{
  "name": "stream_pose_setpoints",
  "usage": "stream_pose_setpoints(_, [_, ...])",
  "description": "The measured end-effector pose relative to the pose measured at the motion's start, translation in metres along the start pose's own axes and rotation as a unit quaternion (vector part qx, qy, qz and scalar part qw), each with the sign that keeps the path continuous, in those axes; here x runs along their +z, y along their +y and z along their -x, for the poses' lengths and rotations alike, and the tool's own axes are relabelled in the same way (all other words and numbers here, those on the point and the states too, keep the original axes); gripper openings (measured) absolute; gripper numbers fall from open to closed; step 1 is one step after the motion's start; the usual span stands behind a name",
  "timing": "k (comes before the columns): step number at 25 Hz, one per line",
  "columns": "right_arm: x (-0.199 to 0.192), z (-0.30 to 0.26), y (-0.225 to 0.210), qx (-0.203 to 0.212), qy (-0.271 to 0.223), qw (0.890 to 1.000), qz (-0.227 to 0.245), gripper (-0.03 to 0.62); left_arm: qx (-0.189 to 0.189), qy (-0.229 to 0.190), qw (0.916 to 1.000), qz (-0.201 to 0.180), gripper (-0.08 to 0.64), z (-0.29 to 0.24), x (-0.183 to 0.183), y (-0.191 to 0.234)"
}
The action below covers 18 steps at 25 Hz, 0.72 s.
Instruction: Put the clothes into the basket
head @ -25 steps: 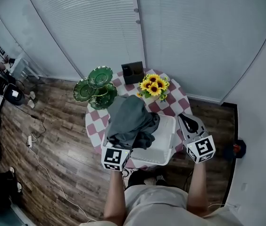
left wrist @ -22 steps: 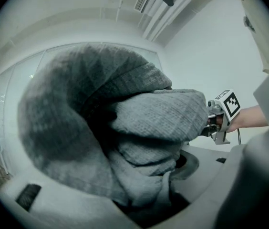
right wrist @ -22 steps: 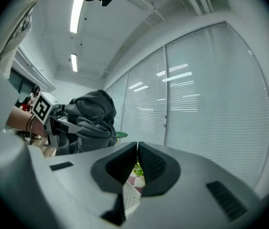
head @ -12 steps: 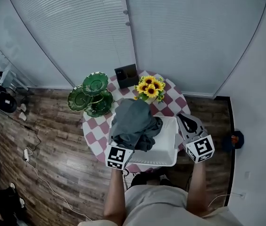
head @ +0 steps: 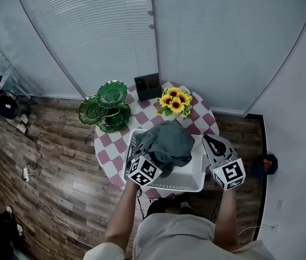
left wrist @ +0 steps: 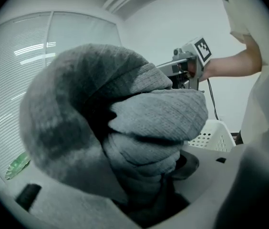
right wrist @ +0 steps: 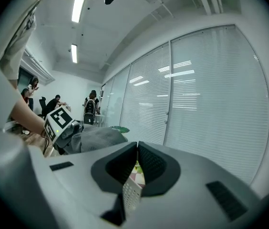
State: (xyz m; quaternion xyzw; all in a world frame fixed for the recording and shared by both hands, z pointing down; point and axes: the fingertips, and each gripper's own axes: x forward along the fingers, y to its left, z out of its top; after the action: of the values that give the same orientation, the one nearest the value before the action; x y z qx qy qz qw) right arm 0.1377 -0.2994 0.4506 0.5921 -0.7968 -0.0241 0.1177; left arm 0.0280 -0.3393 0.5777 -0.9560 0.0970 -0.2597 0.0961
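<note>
A bundle of grey clothes [head: 166, 144] hangs over the white basket [head: 198, 169], and my left gripper [head: 152, 160] is shut on it at the basket's near left corner. In the left gripper view the grey clothes [left wrist: 125, 128] fill most of the picture and hide the jaws; the basket's perforated wall [left wrist: 215, 133] shows behind. My right gripper [head: 216, 145] is shut on the basket's right rim. The right gripper view has the white perforated rim [right wrist: 130, 194] pinched between the dark pads of the right gripper [right wrist: 135, 149].
The basket stands on a round table with a pink-and-white checked cloth [head: 114, 145]. At the back are a green tiered plate stand [head: 107, 108], a sunflower bunch [head: 176, 102] and a dark box [head: 147, 84]. Wooden floor and cables lie to the left.
My left gripper has swung to the right with the grey clothes, bringing them from the basket's left edge to over its middle. The right gripper has stayed on the rim.
</note>
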Motion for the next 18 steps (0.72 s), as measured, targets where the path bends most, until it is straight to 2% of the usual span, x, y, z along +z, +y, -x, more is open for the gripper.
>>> stream_pose_setpoints(9, [-0.002, 0.0, -0.004, 0.001, 0.009, 1.0, 0.011, 0.025, -0.084, 0.039, 0.9953, -0.028, 0.324, -0.025, -0.032, -0.025])
stream_pose_setpoints(14, [0.0, 0.0, -0.001, 0.004, 0.016, 1.0, 0.026, 0.025, -0.143, 0.057, 0.9869, -0.048, 0.324, -0.037, -0.049, -0.043])
stream_pose_setpoints(18, [-0.003, 0.0, 0.002, 0.007, 0.027, 0.999, 0.037, 0.025, -0.191, 0.059, 0.979, -0.037, 0.324, -0.045, -0.059, -0.057])
